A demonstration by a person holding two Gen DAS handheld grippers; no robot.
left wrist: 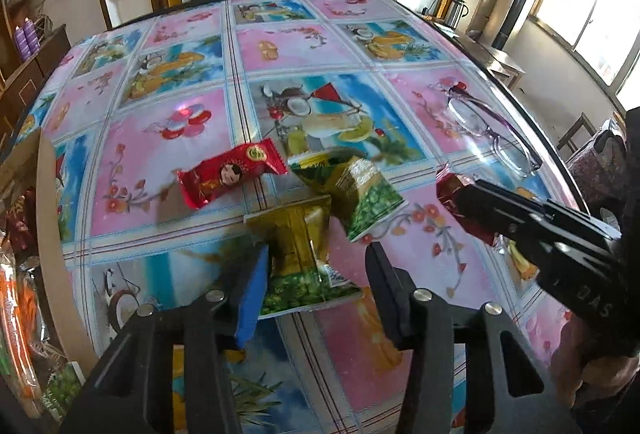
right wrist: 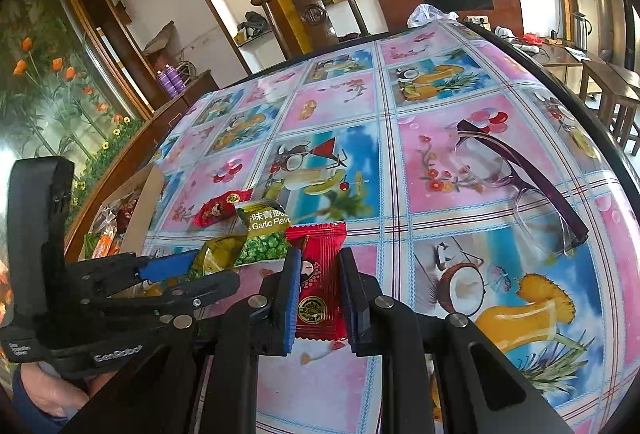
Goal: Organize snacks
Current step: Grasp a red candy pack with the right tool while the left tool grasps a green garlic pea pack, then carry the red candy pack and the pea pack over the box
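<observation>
Red packet (right wrist: 320, 286) in right gripper (right wrist: 319, 298), seemingly pinched.

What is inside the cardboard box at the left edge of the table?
The cardboard box holds snack packets, some orange and some red, in clear wrapping. Its wall and the left gripper hide the lower part, so the number of packets and what lies beneath them cannot be seen.

A glossy plastic cover was seen over the worktop (left wrist: 304, 46). Shiny foil was shown by the red snack packet (right wrist: 318, 274) and green pea packets (left wrist: 360, 194). Matt black plastic fingers (left wrist: 386, 286) carried blue pads. The box (left wrist: 52, 234) looked of dull cardboard.
</observation>
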